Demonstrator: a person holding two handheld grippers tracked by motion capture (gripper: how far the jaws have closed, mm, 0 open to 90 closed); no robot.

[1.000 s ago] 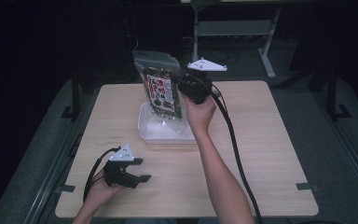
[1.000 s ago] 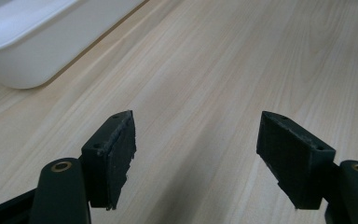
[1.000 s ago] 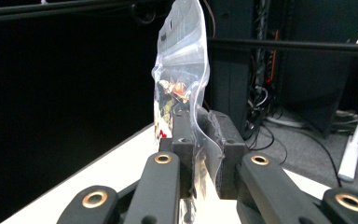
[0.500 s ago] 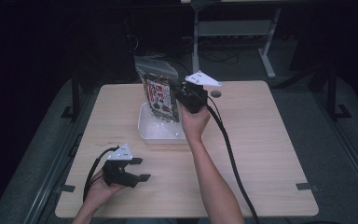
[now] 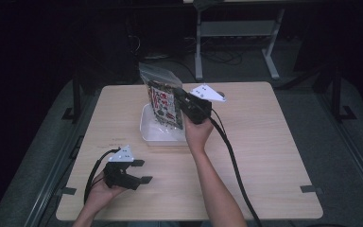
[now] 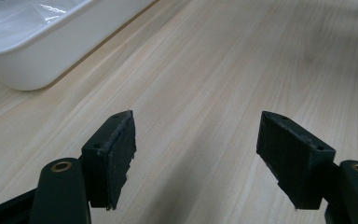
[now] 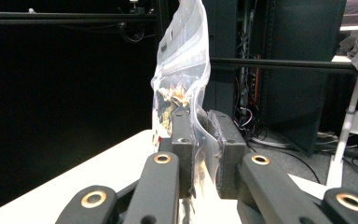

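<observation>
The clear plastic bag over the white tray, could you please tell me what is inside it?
The bag holds red, white and dark printed contents, too small to identify. The right gripper covers its lower edge.

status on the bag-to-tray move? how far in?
Done: the right gripper is clamped on the clear bag of printed contents. In hand: the bag hangs upright over the white tray, its lower edge at or near the tray. Left: set it down and release. The left gripper rests open on the table, idle.
</observation>
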